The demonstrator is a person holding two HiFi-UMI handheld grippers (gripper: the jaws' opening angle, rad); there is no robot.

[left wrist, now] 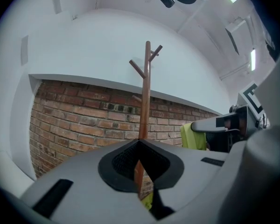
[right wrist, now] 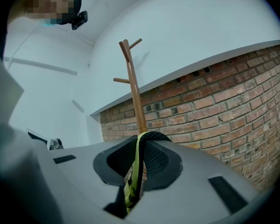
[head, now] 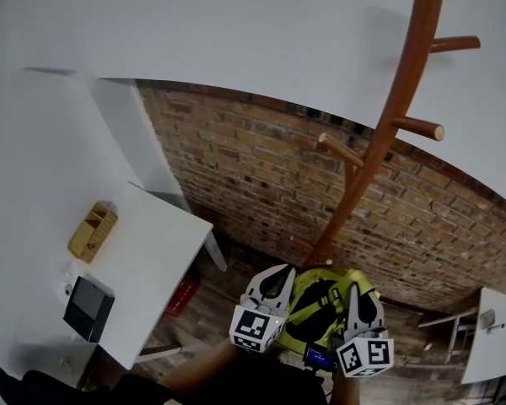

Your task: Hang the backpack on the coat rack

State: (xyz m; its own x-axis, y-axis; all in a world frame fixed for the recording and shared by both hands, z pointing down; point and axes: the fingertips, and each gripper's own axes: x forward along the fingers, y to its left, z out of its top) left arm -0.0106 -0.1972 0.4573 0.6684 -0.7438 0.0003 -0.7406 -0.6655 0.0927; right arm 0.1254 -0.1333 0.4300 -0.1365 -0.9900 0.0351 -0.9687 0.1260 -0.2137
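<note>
A yellow-green and black backpack [head: 320,298] hangs in the air between my two grippers. My left gripper [head: 276,270] is at its left top edge and my right gripper [head: 360,292] at its right top. In the right gripper view, the right gripper [right wrist: 141,135] is shut on a yellow-green strap [right wrist: 136,167] that runs down between the pads. In the left gripper view, the left gripper [left wrist: 140,143] has its tips together, with a bit of yellow-green fabric [left wrist: 147,202] low in the gap. The wooden coat rack [head: 396,108] stands ahead, its pegs bare.
A brick wall [head: 261,175] runs behind the rack under a white ledge. A white table [head: 152,260] at the left carries a wicker basket [head: 93,230] and a dark device [head: 88,308]. Another white table [head: 493,336] stands at the right.
</note>
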